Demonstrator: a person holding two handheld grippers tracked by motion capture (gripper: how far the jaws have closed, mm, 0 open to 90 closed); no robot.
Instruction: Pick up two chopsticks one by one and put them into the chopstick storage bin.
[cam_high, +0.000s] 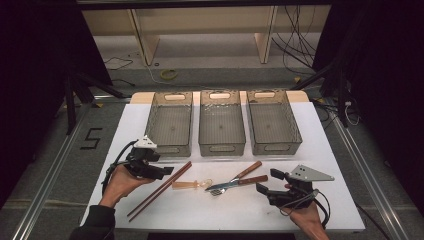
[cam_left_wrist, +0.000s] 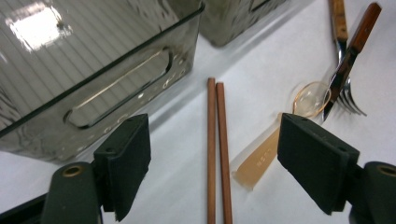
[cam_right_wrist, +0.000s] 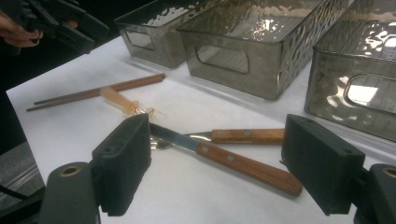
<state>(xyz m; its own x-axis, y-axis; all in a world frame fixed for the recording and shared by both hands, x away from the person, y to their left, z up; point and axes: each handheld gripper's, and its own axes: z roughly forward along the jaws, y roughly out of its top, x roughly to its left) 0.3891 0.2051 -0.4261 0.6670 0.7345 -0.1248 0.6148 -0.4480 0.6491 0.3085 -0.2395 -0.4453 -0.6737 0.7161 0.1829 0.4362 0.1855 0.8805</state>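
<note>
A pair of brown chopsticks (cam_high: 160, 190) lies slantwise on the white table cover. Beside it are a clear amber spoon (cam_high: 190, 185), then a wooden-handled knife (cam_high: 252, 180) crossing a wooden-handled fork (cam_high: 248, 170). My left gripper (cam_high: 162, 171) hovers open over the chopsticks' far end. In the left gripper view, the left gripper (cam_left_wrist: 212, 135) has the chopsticks (cam_left_wrist: 219, 154) and the spoon (cam_left_wrist: 261, 158) below its wide jaws. My right gripper (cam_high: 266, 181) is open just right of the knife handle. In the right gripper view, the right gripper (cam_right_wrist: 217, 135) frames the knife (cam_right_wrist: 243, 165) and fork (cam_right_wrist: 247, 135) without touching them.
Three empty smoked-plastic bins stand in a row behind the cutlery: left (cam_high: 169, 148), middle (cam_high: 222, 147), right (cam_high: 275, 146). The left bin's handle wall (cam_left_wrist: 93, 70) is close ahead of the left gripper. Cables and shelf legs lie on the floor beyond the table.
</note>
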